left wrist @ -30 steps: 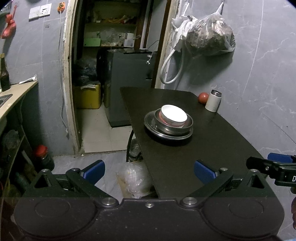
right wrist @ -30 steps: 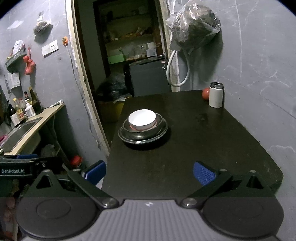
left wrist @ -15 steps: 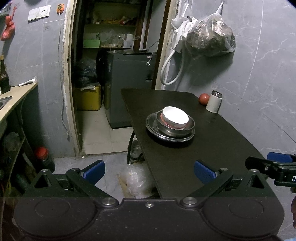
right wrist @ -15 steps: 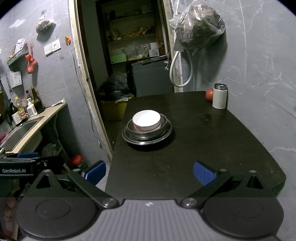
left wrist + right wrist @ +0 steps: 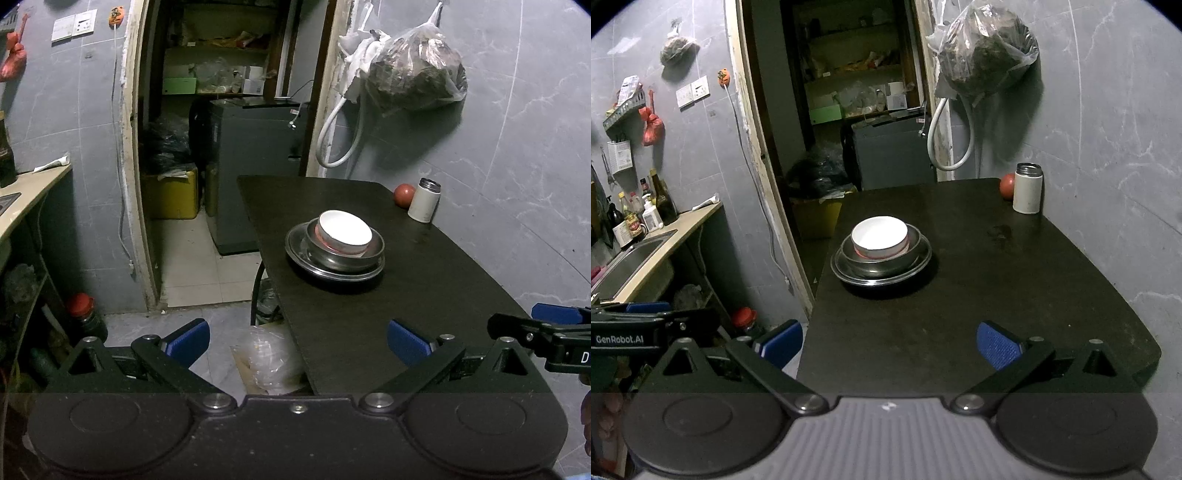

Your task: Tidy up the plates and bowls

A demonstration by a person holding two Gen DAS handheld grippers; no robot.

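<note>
On the black table (image 5: 960, 295), white bowl (image 5: 879, 236) nested in steel bowl (image 5: 886, 258); both tools wide apart, empty

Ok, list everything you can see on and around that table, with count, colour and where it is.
white bowl: one, white, nested on top in the steel bowl
steel bowl: one, silver, on the steel plate
steel plate: one, silver, left-centre of the table
table: one, black, against the grey wall
canister: one, white with metal lid, far right corner
red fruit: one, beside the canister
plastic bag: one, clear, hanging above
left gripper: one, blue pads, open
right gripper: one, blue pads, open
</note>
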